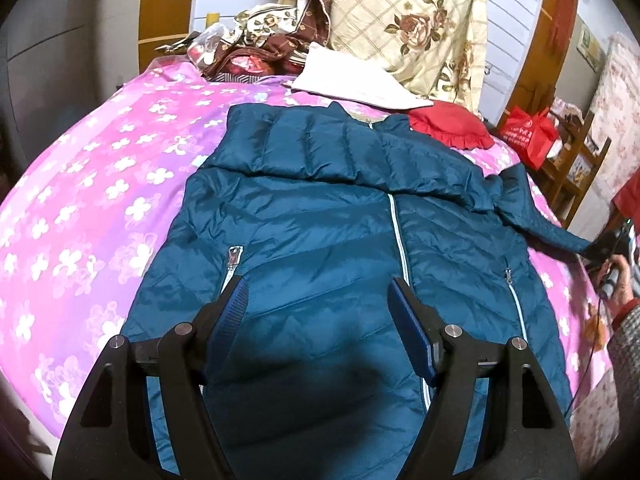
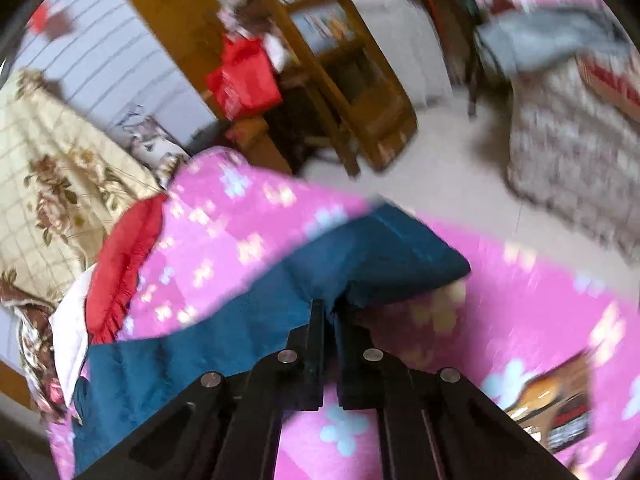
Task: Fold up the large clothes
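Teal quilted nylon covers most of the left wrist view: a puffer jacket (image 1: 320,232) lies front-up and zipped in the middle of the bed, on a pink floral bedspread (image 1: 100,208), with its collar toward the head of the bed and its hem nearest the camera. One sleeve is folded flat across the chest just below the collar. The other sleeve (image 1: 548,220) stretches out over the bed's right edge, where the right gripper (image 2: 330,308) has it; in the right wrist view, which is motion-blurred, its jaws are closed tight on the sleeve's end with teal fabric bunched between them. The left gripper (image 1: 318,300) hangs over the lower front of the jacket with its jaws spread wide and nothing between them, its blue pads (image 1: 412,332) either side of the fabric below. Near the head of the bed lie a red ruffled cushion (image 1: 450,124), a white folded cloth (image 1: 352,80) and a cream rose-print quilt (image 1: 412,20).
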Motion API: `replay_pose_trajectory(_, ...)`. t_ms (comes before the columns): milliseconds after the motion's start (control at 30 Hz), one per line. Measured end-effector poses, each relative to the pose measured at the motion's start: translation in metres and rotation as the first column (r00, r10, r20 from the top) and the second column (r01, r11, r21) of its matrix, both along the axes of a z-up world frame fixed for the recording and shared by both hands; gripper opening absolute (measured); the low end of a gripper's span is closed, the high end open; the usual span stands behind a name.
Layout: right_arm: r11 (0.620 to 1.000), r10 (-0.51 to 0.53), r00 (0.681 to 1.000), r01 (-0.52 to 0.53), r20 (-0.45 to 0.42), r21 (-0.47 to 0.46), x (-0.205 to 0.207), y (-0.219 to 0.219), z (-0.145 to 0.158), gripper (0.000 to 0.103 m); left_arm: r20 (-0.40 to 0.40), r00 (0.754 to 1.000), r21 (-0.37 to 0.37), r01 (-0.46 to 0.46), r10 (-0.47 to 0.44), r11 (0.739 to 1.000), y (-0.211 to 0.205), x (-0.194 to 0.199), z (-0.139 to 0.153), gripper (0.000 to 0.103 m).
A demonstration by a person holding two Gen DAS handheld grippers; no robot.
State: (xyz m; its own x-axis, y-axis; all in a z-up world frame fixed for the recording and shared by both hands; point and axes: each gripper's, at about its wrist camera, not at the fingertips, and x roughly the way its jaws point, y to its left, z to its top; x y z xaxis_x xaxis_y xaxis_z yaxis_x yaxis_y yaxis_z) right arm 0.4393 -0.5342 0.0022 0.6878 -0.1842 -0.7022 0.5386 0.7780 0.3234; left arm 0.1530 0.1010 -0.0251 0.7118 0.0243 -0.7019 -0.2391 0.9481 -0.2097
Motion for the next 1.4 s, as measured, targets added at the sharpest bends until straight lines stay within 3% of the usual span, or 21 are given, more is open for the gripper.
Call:
replay_pose_trajectory(67,0.987,0.052,0.999,-0.052,-0.001,-0.151,0.007,0.034,0.043,0.003,0.011,1.000,-0.015,-0.005,0.005,1.000,0.005,-0.006,0.000,0.072)
replay_pose_trajectory(167,0.936,0.181,0.983,-0.166,0.018,-0.310,0.015,0.104,0.101,0.003,0.021,1.000,-0.035,-0.009,0.010,0.999,0.011,-0.013,0.000,0.072)
replay_pose_trajectory(300,0.873,0.364,0.930,-0.318,0.059,-0.369,0.019,0.212,0.152,0.003,0.031,0.999,-0.049,-0.013,0.015,0.999,0.017,-0.022,-0.003,0.072)
replay_pose_trajectory(367,0.832,0.450,0.891,-0.395,0.058,-0.389,0.020,0.266,0.161,0.003,0.038,0.999,-0.043,-0.022,0.023,0.999,0.021,-0.027,-0.004,0.072)
replay_pose_trajectory(533,0.674,0.662,0.749,-0.602,-0.012,-0.429,0.021,0.412,0.142,0.003,0.048,0.997,-0.068,-0.058,0.061,0.996,0.038,-0.040,-0.009,0.072)
replay_pose_trajectory(667,0.542,0.770,0.630,-0.726,-0.096,-0.423,0.017,0.510,0.096,0.003,0.055,0.994,-0.095,-0.090,0.096,0.991,0.053,-0.047,-0.013,0.072)
replay_pose_trajectory(767,0.467,0.812,0.560,-0.791,-0.163,-0.394,0.014,0.563,0.052,0.003,0.056,0.992,-0.106,-0.108,0.114,0.988,0.063,-0.050,-0.017,0.072)
replay_pose_trajectory(967,0.340,0.855,0.432,-0.885,-0.287,-0.320,0.002,0.628,-0.028,0.003,0.046,0.988,-0.106,-0.141,0.146,0.984,0.076,-0.051,-0.026,0.072)
replay_pose_trajectory(1067,0.291,0.843,0.392,-0.908,-0.368,-0.302,-0.003,0.643,-0.056,0.005,0.044,0.985,-0.121,-0.161,0.168,0.979,0.084,-0.052,-0.027,0.072)
replay_pose_trajectory(1167,0.253,0.843,0.368,-0.915,-0.392,-0.315,-0.007,0.645,-0.062,0.018,0.057,0.982,-0.153,-0.167,0.177,0.974,0.091,-0.054,-0.022,0.072)
replay_pose_trajectory(1200,0.245,0.847,0.364,-0.914,-0.387,-0.324,-0.011,0.640,-0.058,0.030,0.069,0.982,-0.167,-0.161,0.174,0.973,0.092,-0.054,-0.019,0.072)
replay_pose_trajectory(1233,0.240,0.850,0.370,-0.906,-0.375,-0.348,-0.017,0.634,-0.052,0.050,0.076,0.983,-0.175,-0.155,0.170,0.972,0.093,-0.053,-0.016,0.072)
replay_pose_trajectory(1300,0.250,0.867,0.390,-0.879,-0.310,-0.405,-0.032,0.616,-0.033,0.072,0.088,0.985,-0.177,-0.129,0.146,0.976,0.092,-0.046,-0.007,0.072)
replay_pose_trajectory(1367,0.283,0.881,0.402,-0.871,-0.250,-0.401,-0.041,0.595,-0.016,0.073,0.102,0.987,-0.170,-0.104,0.122,0.980,0.089,-0.036,0.004,0.072)
replay_pose_trajectory(1400,0.319,0.887,0.414,-0.869,-0.204,-0.378,-0.044,0.576,-0.007,0.073,0.107,0.988,-0.164,-0.094,0.113,0.982,0.088,-0.030,0.009,0.072)
